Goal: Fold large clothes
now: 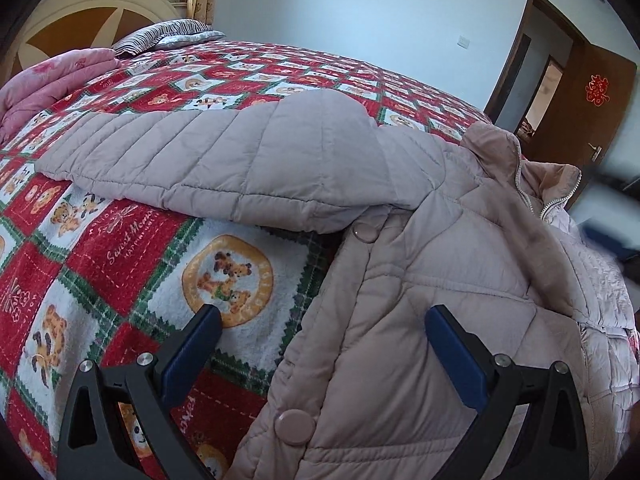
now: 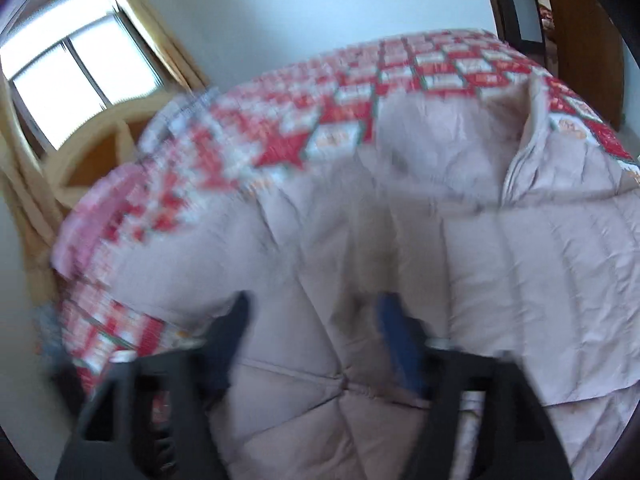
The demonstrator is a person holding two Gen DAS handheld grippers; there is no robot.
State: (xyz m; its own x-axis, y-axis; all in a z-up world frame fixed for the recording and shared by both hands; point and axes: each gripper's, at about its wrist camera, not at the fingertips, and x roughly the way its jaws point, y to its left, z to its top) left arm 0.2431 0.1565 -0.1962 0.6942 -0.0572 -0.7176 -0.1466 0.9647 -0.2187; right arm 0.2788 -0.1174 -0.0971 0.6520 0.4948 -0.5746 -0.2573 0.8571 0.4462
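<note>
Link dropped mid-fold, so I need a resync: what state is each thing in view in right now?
Padded coat: spread on the bed, front unzipped.
Coat sleeve: stretched out sideways across the quilt.
Coat zipper: undone.
Left gripper: jaws open, empty.
Right gripper: jaws apart over the coat, view blurred.
Door: open.
Pink blanket: bundled by the headboard.
</note>
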